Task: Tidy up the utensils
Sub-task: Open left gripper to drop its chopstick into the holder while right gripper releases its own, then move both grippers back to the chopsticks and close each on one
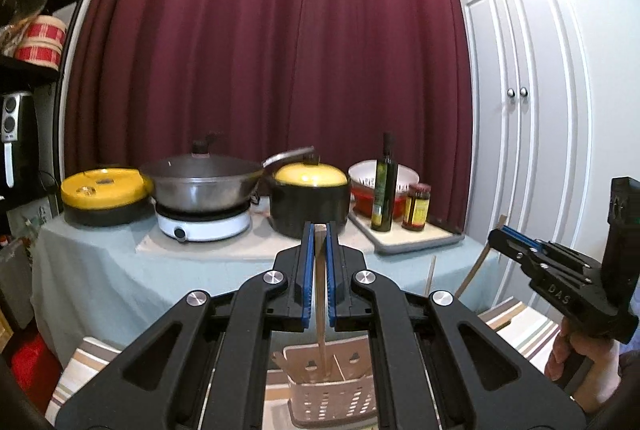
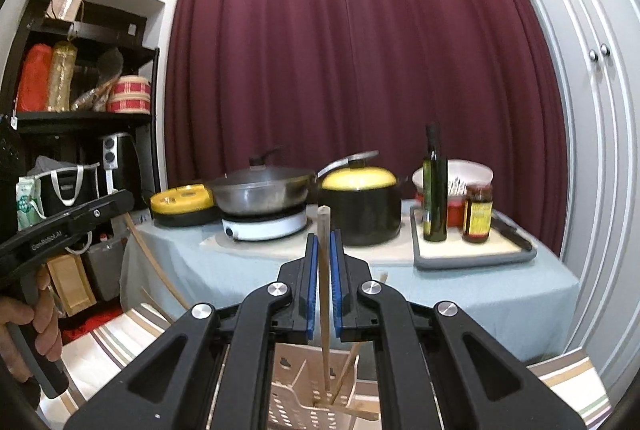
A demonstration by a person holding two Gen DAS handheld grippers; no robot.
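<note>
Maroon curtain [image 1: 264, 30] behind the cloth-covered surface [image 1: 100, 262]; at lower centre your left gripper [image 1: 319, 270] and right gripper [image 2: 324, 286] each have fingers pinching a chopstick [image 1: 320, 294] upright over the utensil basket [image 1: 332, 390], which holds several sticks already; releases remain

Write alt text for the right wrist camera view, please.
The right gripper holds a wooden chopstick upright, its lower end in a perforated utensil basket. Behind, a table holds pots.
</note>
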